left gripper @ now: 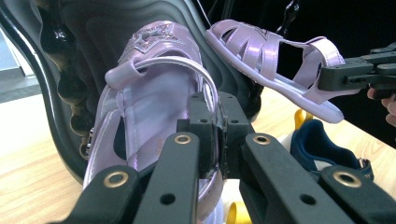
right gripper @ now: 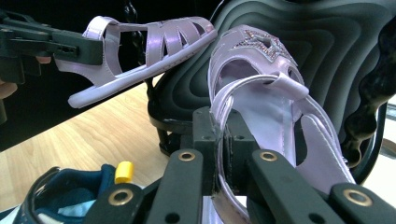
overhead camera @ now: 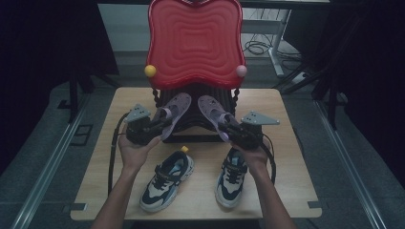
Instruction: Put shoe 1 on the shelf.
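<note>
High view: left gripper [overhead camera: 161,125] clamps strap of glossy lilac plastic sandal [overhead camera: 175,113]; right gripper [overhead camera: 224,125] clamps its mate [overhead camera: 211,110]. Toes point ahead, converging at black ribbed seat [overhead camera: 193,125].

Left gripper view: heel strap between closed jaws, sandal [left gripper: 154,93] long axis straight ahead.

Right gripper view: same hold, mate [right gripper: 261,88] resting against seat.

Left sandal [left gripper: 154,107] and right sandal [right gripper: 261,93]: glossy lilac patent-look straps, smooth; each bears a glittering star [left gripper: 148,39] of small stones on the toe. Left gripper [left gripper: 217,135] and right gripper [right gripper: 217,140]: matt black plastic jaws with brass-coloured rivets. Tabletop [overhead camera: 286,171]: pale wood grain, satin. Chair back [overhead camera: 195,40]: glossy red moulded plastic with ridged relief. Sneakers [overhead camera: 168,180]: matt cloth and mesh.
</note>
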Demonstrator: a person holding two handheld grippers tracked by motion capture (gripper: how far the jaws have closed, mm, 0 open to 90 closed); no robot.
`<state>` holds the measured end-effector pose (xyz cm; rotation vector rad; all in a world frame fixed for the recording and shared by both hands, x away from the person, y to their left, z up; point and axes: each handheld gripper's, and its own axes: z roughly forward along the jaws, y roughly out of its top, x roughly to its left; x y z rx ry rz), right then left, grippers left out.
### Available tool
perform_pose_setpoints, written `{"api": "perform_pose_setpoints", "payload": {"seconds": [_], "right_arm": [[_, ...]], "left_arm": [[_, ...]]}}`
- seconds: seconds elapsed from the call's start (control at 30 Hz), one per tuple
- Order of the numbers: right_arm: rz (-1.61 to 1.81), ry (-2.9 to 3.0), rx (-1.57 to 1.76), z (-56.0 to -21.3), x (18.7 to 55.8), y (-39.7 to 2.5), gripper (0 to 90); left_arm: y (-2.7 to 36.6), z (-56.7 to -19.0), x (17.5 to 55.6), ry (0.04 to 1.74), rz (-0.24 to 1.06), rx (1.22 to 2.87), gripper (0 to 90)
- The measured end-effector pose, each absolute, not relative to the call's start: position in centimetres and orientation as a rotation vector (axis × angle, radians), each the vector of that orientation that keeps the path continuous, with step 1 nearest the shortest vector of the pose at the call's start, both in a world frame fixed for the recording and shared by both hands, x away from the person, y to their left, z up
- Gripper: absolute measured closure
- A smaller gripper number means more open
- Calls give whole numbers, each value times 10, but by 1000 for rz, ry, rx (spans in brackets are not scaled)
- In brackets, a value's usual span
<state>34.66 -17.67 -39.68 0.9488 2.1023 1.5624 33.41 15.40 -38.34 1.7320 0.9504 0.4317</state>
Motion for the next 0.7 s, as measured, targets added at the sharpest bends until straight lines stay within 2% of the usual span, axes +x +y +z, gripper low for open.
{"api": "perform_pose_setpoints", "payload": {"seconds": [0.7], "right_arm": [[1532,2070,984,-397,372,-163,862]], "left_arm": [[133,-389,362,946,478,1736,866]]}}
